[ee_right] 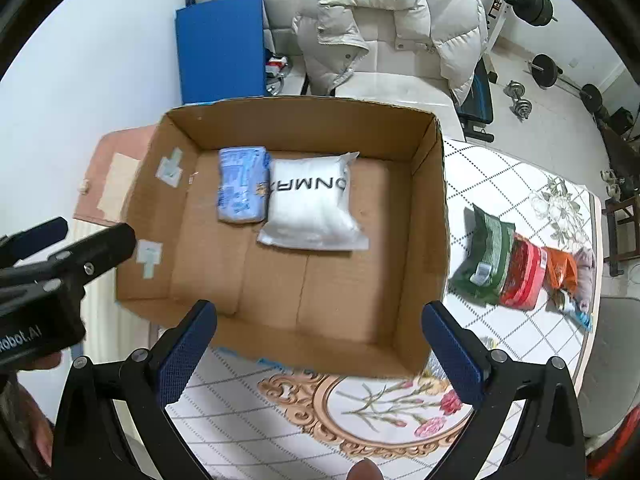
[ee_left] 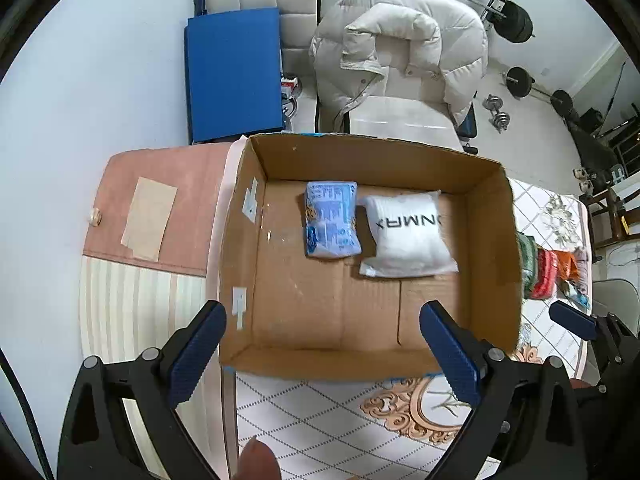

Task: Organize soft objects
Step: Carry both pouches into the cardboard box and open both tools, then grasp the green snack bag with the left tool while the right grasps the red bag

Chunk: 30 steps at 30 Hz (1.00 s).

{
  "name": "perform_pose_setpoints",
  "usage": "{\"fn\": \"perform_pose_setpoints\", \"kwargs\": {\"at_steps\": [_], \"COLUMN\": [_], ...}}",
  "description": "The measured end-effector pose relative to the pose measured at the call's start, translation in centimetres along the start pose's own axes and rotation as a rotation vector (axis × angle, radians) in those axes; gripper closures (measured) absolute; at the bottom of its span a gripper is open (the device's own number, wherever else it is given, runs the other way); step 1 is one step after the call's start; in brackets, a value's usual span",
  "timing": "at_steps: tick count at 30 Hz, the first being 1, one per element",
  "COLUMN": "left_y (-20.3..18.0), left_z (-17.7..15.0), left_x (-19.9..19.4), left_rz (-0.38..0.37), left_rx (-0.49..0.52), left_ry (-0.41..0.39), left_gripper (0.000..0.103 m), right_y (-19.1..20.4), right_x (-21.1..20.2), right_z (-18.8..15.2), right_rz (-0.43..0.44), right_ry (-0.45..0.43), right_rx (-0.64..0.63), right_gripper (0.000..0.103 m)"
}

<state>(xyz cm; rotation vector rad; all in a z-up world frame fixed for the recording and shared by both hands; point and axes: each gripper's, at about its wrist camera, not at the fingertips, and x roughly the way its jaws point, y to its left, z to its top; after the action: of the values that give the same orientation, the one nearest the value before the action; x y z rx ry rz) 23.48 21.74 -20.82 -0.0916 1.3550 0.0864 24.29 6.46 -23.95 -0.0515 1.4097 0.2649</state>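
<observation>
An open cardboard box (ee_left: 492,248) (ee_right: 428,220) stands on the table. Inside at its far end lie a blue printed soft pack (ee_left: 331,219) (ee_right: 242,184) and, touching its right side, a white pillow pack (ee_left: 406,234) (ee_right: 310,208) with black letters. My left gripper (ee_left: 322,344) is open and empty above the box's near edge. My right gripper (ee_right: 320,342) is open and empty above the box's near wall. To the right of the box a row of soft packs lies on the table: green (ee_right: 486,256) (ee_left: 527,260), red (ee_right: 522,274) (ee_left: 545,274), orange (ee_right: 560,270) and grey (ee_right: 586,270).
The table has a white patterned cloth (ee_right: 516,184) with an ornate oval motif (ee_right: 384,412) near me. A pink mat (ee_left: 168,196) lies left of the box. Behind are a chair with a white puffy jacket (ee_left: 400,48), a blue board (ee_left: 234,76) and gym weights (ee_left: 516,24).
</observation>
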Motion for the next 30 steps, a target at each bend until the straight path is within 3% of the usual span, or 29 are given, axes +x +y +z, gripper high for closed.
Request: {"fn": "perform_pose_setpoints", "kwargs": {"at_steps": [6,12,16,19,25,30], "left_y": [-0.9,-4.8,-9.9,-15.7,-27.6,-34.1], "left_z": [-1.9,-2.0,-0.8,1.2,6.1,8.0], "left_x": [-2.2,-3.8,-3.8,-2.0,7.8,17.8], "left_rz": [0.001,-0.007,-0.007,-0.015,-0.055,-0.002], "left_rx": [0.009,0.056,0.101,0.159,0.3,0.399], "left_ry": [-0.027,-0.047,-0.048,-0.025,0.203,0.408], "left_gripper": [0.004,0.004,0.004,0.004,0.004,0.005], "right_y": [0.0,-2.6,-8.2,-15.0,-27.4,-32.8], "right_x": [-2.2,-4.4,-6.0,-6.0,-0.1,6.2], "right_z": [-1.8,-3.1,-3.7,-4.1,-3.3,-2.3], "right_rz": [0.046,0.088,0.081,0.033,0.017,0.053], "right_ry": [-0.029,-0.062,-0.078,-0.078,0.007,0.098], "right_rx": [0.021,0.068,0.146,0.253,0.446,0.514], "right_gripper": [0.0,0.0,0.0,0.0,0.0,0.005]}}
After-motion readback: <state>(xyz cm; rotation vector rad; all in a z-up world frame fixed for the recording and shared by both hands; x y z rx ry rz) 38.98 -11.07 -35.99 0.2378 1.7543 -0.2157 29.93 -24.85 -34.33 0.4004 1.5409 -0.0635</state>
